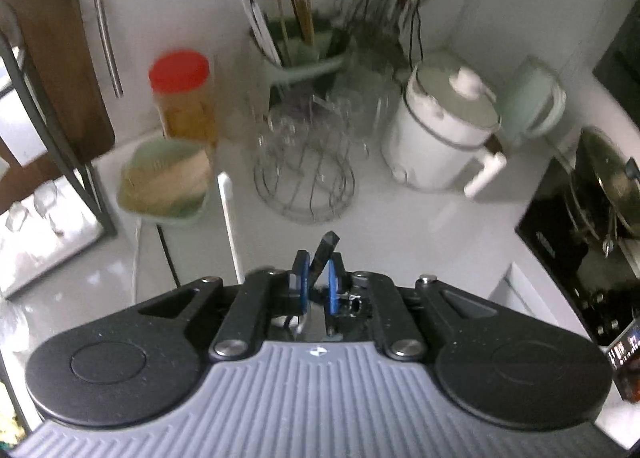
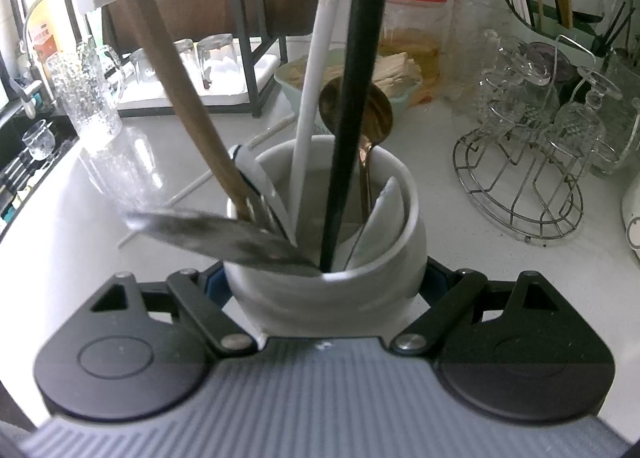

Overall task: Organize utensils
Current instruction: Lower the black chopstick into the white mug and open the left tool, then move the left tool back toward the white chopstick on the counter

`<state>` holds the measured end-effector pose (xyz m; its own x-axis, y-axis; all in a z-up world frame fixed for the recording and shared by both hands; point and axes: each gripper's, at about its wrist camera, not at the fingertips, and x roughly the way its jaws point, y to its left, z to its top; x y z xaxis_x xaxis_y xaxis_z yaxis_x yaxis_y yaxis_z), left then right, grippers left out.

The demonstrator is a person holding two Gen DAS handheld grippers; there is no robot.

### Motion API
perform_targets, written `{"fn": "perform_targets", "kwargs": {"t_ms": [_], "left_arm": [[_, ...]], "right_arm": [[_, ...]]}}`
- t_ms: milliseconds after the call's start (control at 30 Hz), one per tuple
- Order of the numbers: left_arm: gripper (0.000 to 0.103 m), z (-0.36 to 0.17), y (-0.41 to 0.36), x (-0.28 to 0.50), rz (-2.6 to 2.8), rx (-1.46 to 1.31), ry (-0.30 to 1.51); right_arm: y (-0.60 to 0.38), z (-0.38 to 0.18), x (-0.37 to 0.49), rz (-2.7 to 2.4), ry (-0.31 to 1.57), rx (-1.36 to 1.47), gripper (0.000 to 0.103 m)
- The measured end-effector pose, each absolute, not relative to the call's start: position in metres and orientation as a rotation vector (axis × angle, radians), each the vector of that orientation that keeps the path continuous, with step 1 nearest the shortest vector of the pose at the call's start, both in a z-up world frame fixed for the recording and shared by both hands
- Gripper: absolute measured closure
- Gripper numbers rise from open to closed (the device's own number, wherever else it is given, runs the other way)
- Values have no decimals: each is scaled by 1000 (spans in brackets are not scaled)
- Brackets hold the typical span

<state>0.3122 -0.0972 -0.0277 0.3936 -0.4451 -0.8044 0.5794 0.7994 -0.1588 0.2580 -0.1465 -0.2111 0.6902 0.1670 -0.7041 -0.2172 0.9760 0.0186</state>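
My right gripper [image 2: 322, 290] is shut on a white ceramic utensil cup [image 2: 332, 290] standing on the white counter. The cup holds a wooden handle [image 2: 168, 69], a white handle [image 2: 316, 69], a black handle [image 2: 360, 97], a gold spoon [image 2: 380, 113], a white ceramic spoon [image 2: 384, 217] and a metal blade [image 2: 216, 234]. My left gripper [image 1: 318, 278] is shut on a thin black utensil handle [image 1: 325, 254] that sticks up between its blue pads, above the counter. A green holder [image 1: 304, 57] with chopsticks stands at the back.
A wire glass rack [image 1: 308, 177] with glasses, a red-lidded jar [image 1: 184, 97], a green bowl of wooden sticks [image 1: 164, 181], a white cooker [image 1: 440, 133] and a green kettle [image 1: 532, 97] crowd the counter's back. A stove with a pot [image 1: 600, 185] lies right. A dish rack [image 2: 200, 57] stands left.
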Motion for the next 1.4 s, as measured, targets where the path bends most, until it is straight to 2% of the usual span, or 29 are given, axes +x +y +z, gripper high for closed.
{"fn": "perform_targets", "kwargs": {"t_ms": [400,433,500,633,700,767,967,1400], "left_arm": [[91,-36,-85,320,-635,125,991],[88,-35,-83,319,-631,126,983],[71,-33,-80,317,-613,131,959],[63,-24,-65,313,-586,85,899],[53,-18,-58,307,-546,93,837],[50,-13,-50,302,-529,83,794],[50,-6,-15,292,-434,9,682],[50,-66,74,317,-318,-122,744]], "right_arm": [[-148,-212,258,209,781,-62,12],[-148,-212,258,204,782,-58,12],[-148,-212,258,197,778,-58,13],[-148,-213,257,198,772,-57,13],[-149,-213,256,197,769,-58,13],[-148,-214,254,193,759,-61,13],[-146,-215,249,166,746,-49,13],[-144,-216,240,115,720,-19,13]]}}
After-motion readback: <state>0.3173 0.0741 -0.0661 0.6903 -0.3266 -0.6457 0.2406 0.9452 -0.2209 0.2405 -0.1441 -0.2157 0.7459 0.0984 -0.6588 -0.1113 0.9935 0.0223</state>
